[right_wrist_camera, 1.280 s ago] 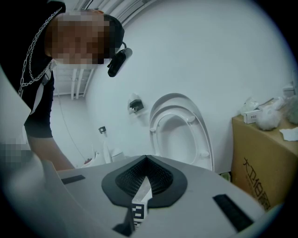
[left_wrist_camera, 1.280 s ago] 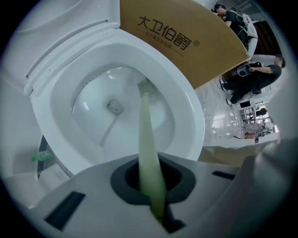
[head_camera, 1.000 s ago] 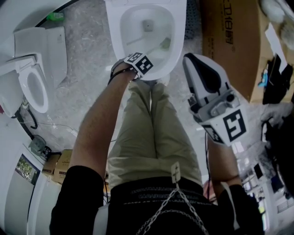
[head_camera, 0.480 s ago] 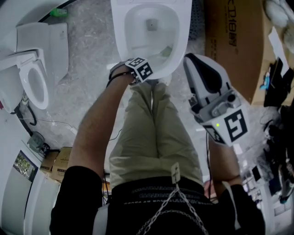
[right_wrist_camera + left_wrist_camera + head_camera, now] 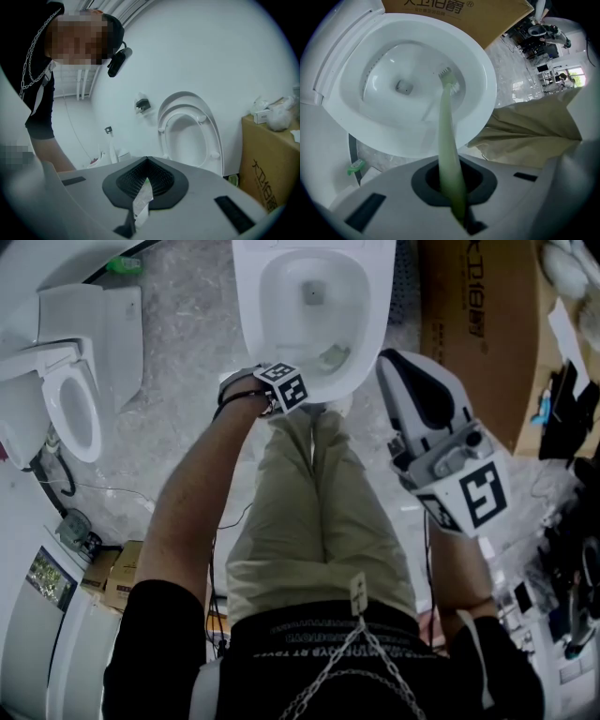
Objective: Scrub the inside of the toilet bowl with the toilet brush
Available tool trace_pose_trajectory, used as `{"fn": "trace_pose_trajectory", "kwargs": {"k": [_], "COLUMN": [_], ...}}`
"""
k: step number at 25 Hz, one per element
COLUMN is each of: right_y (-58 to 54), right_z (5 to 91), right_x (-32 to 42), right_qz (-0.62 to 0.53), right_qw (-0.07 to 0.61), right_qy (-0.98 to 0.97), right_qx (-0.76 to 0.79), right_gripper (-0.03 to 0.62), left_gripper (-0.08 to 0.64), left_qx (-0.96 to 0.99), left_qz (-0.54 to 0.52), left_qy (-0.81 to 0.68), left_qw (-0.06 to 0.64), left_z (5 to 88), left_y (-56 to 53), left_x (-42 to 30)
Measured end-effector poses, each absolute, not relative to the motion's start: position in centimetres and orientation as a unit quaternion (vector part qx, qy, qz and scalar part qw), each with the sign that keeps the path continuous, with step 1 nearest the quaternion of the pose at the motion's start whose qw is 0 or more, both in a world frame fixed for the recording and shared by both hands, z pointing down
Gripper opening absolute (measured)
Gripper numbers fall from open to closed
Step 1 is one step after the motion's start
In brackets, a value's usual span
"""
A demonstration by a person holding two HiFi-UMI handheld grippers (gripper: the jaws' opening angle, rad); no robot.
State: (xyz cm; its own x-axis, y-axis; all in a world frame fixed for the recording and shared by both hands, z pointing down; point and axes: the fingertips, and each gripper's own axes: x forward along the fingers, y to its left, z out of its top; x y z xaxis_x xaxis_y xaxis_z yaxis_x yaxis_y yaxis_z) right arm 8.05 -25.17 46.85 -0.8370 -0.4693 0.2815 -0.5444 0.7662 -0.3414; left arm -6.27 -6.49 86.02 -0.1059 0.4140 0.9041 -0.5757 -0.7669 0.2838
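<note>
The left gripper (image 5: 451, 182) has its fingers closed on the long pale green plastic toilet brush (image 5: 447, 126), whose handle runs out from between the dark pads and down into the white ceramic toilet bowl (image 5: 483, 70). The white-bristled brush head (image 5: 450, 80) rests against the inner wall of the bowl, to one side of the drain opening (image 5: 403, 86) at the bottom and below the rim. In the head view the left gripper's marker cube (image 5: 284, 386) sits at the bowl's near rim, and the pale brush head shows low on the bowl's inner slope.

The right gripper (image 5: 146, 176) is held up and well clear of the bowl, beside its near rim in the head view, not touching it. Its fingers are shut, with a small white paper tag (image 5: 142, 201) pinched in the seam between the ribbed pads.

The person stands right at the front of the bowl, khaki trousers (image 5: 314, 521) almost touching its near rim. A brown cardboard box (image 5: 469, 324) stands just beside the bowl on the grey speckled floor (image 5: 187, 381). On the bowl's other side, a little way off, lies a second white toilet (image 5: 70, 409) with its seat showing. The right gripper view faces a white toilet seat and lid (image 5: 187, 136) raised against a white wall.
</note>
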Motion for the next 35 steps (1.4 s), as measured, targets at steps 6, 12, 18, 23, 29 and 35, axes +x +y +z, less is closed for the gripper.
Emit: {"fn": "trace_pose_trajectory", "kwargs": {"k": [6, 12, 18, 23, 29, 35], "right_y": [-25.0, -24.7, -24.6, -24.6, -24.7, -25.3], "right_z": [46.8, 47.1, 47.2, 47.7, 48.0, 48.4], "right_x": [7.7, 7.7, 7.8, 8.1, 7.6, 7.3], "right_qz": [0.21, 0.213, 0.217, 0.218, 0.224, 0.224], "right_qw": [0.084, 0.085, 0.085, 0.088, 0.092, 0.091], "right_qy": [-0.935, -0.932, -0.93, -0.927, -0.926, -0.928], "right_qx": [0.274, 0.28, 0.285, 0.293, 0.289, 0.285], "right_gripper": [-0.009, -0.009, -0.009, -0.009, -0.009, -0.009], "left_gripper": [0.002, 0.002, 0.002, 0.002, 0.002, 0.002], "left_qx": [0.56, 0.545, 0.533, 0.562, 0.606, 0.605], "left_qz": [0.757, 0.773, 0.774, 0.738, 0.678, 0.652], "left_qy": [-0.053, -0.06, -0.091, -0.126, -0.167, -0.2], "left_qw": [0.332, 0.32, 0.33, 0.353, 0.381, 0.411], "left_z": [85.7, 85.4, 85.2, 84.9, 84.0, 84.4], "left_y": [-5.7, -6.2, -7.3, -9.1, -10.6, -10.5], "left_x": [-8.2, -10.1, -11.4, -9.9, -6.8, -4.2]}}
